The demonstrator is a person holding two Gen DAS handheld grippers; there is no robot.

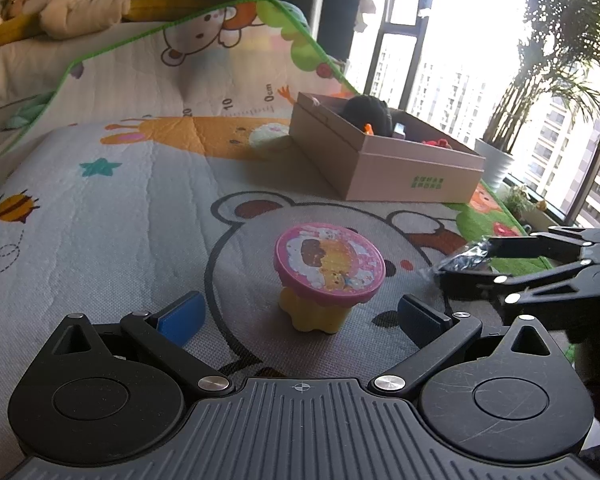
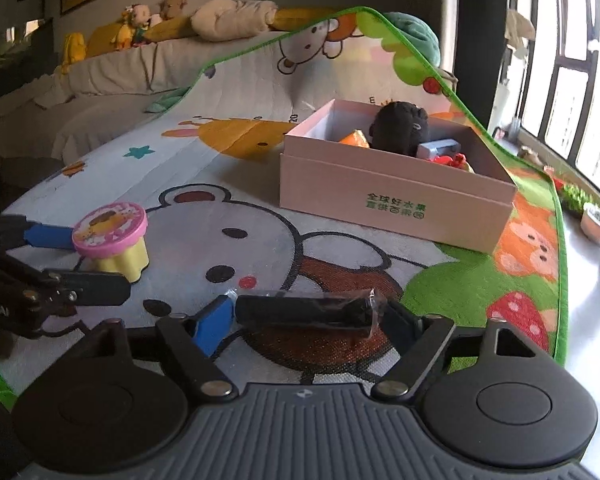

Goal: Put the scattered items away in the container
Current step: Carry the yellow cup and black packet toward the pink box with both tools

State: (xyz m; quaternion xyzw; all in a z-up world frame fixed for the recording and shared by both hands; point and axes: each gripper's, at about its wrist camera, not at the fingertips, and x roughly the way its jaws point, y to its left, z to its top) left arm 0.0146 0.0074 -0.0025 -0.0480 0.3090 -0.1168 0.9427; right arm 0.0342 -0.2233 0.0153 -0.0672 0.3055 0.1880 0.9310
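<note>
A toy cup with a pink lid and yellow base (image 1: 327,280) stands upright on the play mat, also in the right wrist view (image 2: 114,238). My left gripper (image 1: 300,318) is open, its blue pads on either side of the cup's base, not touching. My right gripper (image 2: 306,316) is shut on a black item in clear wrapper (image 2: 306,312), held end to end just above the mat; it shows at right in the left wrist view (image 1: 464,258). The cardboard box (image 2: 396,200) sits beyond, holding a black plush toy (image 2: 398,128) and small items.
The cartoon play mat (image 1: 120,208) covers the floor and drapes up over a sofa with plush toys (image 2: 228,16). Windows and potted plants (image 1: 496,160) are at right, past the mat's green edge. The box stands far right on the mat (image 1: 384,164).
</note>
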